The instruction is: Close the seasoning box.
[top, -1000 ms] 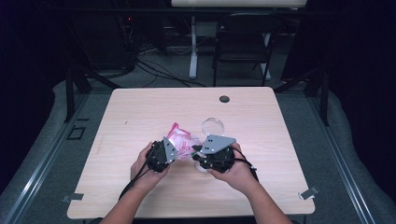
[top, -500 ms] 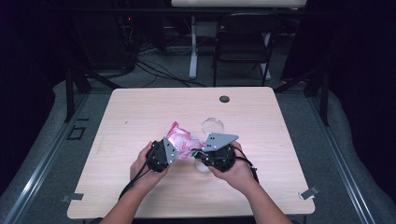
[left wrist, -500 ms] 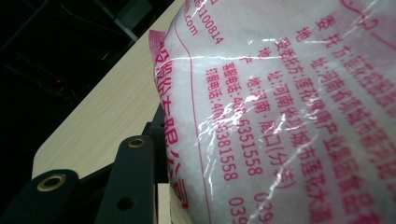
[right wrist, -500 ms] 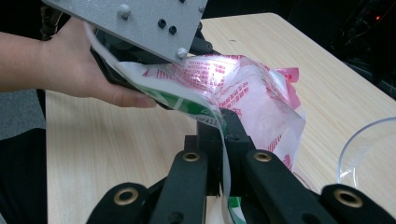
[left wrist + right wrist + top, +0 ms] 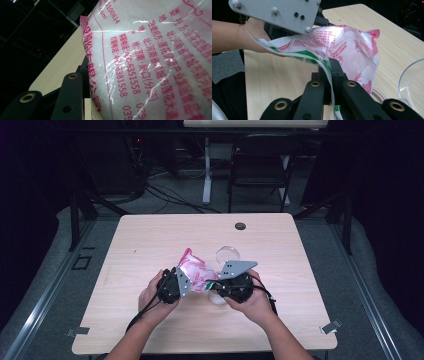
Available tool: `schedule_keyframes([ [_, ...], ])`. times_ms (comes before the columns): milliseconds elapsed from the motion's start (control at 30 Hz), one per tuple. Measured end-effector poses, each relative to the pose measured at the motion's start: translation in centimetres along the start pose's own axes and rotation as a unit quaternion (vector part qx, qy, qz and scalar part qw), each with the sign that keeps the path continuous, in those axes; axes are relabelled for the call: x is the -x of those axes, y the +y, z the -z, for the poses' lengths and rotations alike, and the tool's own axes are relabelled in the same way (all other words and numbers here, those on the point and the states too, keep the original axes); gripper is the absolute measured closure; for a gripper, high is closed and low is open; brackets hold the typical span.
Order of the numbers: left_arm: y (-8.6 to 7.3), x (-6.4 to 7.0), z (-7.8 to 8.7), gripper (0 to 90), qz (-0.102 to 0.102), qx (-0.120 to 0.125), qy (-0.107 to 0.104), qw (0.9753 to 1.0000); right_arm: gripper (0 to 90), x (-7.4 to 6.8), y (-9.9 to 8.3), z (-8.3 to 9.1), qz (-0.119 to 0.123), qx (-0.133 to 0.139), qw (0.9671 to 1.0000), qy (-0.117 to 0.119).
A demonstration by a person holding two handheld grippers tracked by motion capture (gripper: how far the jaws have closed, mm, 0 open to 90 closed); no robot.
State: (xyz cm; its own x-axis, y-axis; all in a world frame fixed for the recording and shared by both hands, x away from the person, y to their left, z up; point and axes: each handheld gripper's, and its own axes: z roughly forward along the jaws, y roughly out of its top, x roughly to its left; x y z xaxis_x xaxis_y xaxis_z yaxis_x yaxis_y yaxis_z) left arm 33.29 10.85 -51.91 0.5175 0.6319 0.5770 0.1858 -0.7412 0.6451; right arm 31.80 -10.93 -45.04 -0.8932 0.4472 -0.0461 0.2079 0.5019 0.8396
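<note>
A clear plastic bag [image 5: 194, 269] printed in pink and red, holding white granules [image 5: 160, 62], hangs just above the middle of the table between both grippers. My left gripper [image 5: 186, 282] is shut on the bag's left side, and one of its fingers [image 5: 71, 97] presses against the film. My right gripper [image 5: 329, 65] is shut on the bag's green and white edge [image 5: 312, 55]; from above, the right gripper [image 5: 216, 286] sits at the bag's right end. The bag hides my left gripper's other finger.
A clear glass bowl [image 5: 228, 254] stands just behind the bag, and its rim [image 5: 409, 82] lies right of my right gripper. A second clear round item [image 5: 216, 298] lies under the right hand. A black grommet [image 5: 240, 226] marks the far table edge.
Both grippers have kept their hold on the bag. The right gripper's grey plate has risen very slightly; otherwise nothing has shifted.
</note>
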Motion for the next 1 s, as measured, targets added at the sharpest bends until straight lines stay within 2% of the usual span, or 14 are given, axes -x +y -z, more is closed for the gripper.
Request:
schedule_keyframes([
  [167,0.3,0.0,0.0,59.4,-0.022,0.0,0.01,0.9997,90.0,0.3,-0.1,0.1,-0.005,0.0,1.0,0.003],
  [500,0.8,-0.3,-0.1,59.4,-0.035,0.002,0.013,0.9993,90.0,0.7,-0.3,0.3,-0.015,0.003,0.9999,0.006],
  [1000,1.0,-0.3,-0.2,59.5,-0.053,0.005,0.028,0.9982,90.0,1.1,-0.5,0.3,-0.029,0.004,0.9995,0.013],
])
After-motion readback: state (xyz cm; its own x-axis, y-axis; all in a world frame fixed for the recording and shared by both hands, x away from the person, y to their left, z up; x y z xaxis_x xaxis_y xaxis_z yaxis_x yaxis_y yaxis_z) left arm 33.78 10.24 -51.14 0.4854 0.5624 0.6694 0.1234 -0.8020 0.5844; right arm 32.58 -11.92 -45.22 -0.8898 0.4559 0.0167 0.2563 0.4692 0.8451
